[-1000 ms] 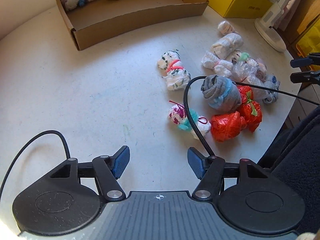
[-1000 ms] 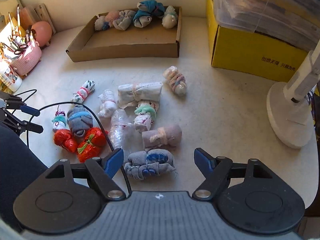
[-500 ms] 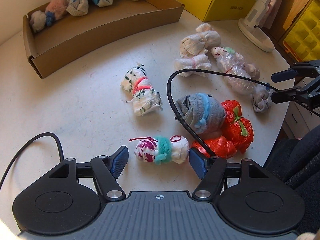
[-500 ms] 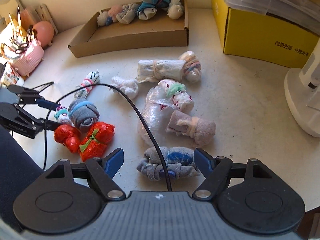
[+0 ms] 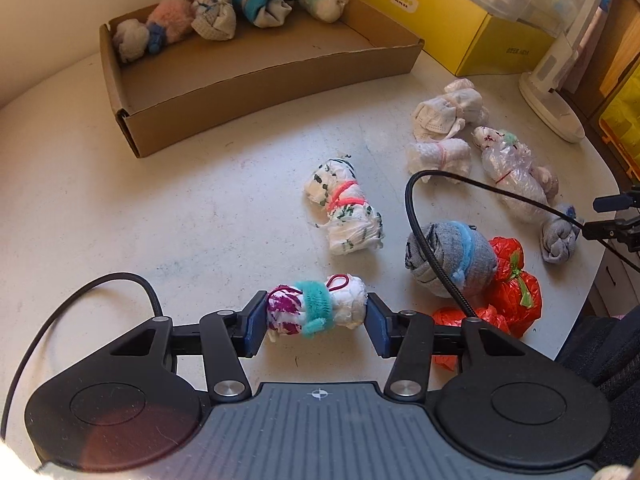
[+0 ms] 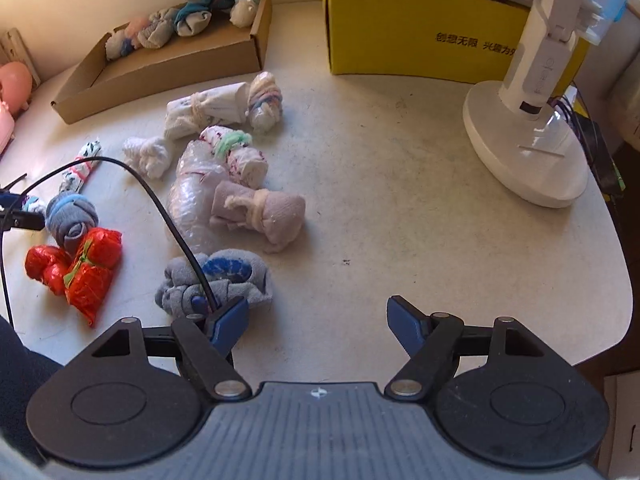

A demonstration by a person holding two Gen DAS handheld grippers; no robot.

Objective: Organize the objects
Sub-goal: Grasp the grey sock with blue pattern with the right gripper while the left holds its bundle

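My left gripper (image 5: 316,322) has its jaws around a white and magenta sock roll with a teal band (image 5: 316,308), pads touching both ends, on the white table. A cardboard tray (image 5: 260,80) at the back holds several sock bundles along its far wall. Loose bundles lie to the right: a white roll with a pink band (image 5: 346,208), a grey ball with a blue band (image 5: 452,258), red bundles (image 5: 516,284). My right gripper (image 6: 318,322) is open and empty above the table, just right of a grey and blue sock bundle (image 6: 216,280).
A yellow box (image 6: 420,40) and a white fan base (image 6: 528,148) stand at the back right. More bundles lie mid-table: a mauve roll (image 6: 260,212), a plastic-wrapped one (image 6: 192,200), white rolls (image 6: 208,112). The table edge (image 6: 600,320) curves at the right. Black cables cross both views.
My left gripper moved forward and closed its jaws onto the teal-banded roll. My right gripper shifted right, so the grey and blue bundle now lies at its left finger.
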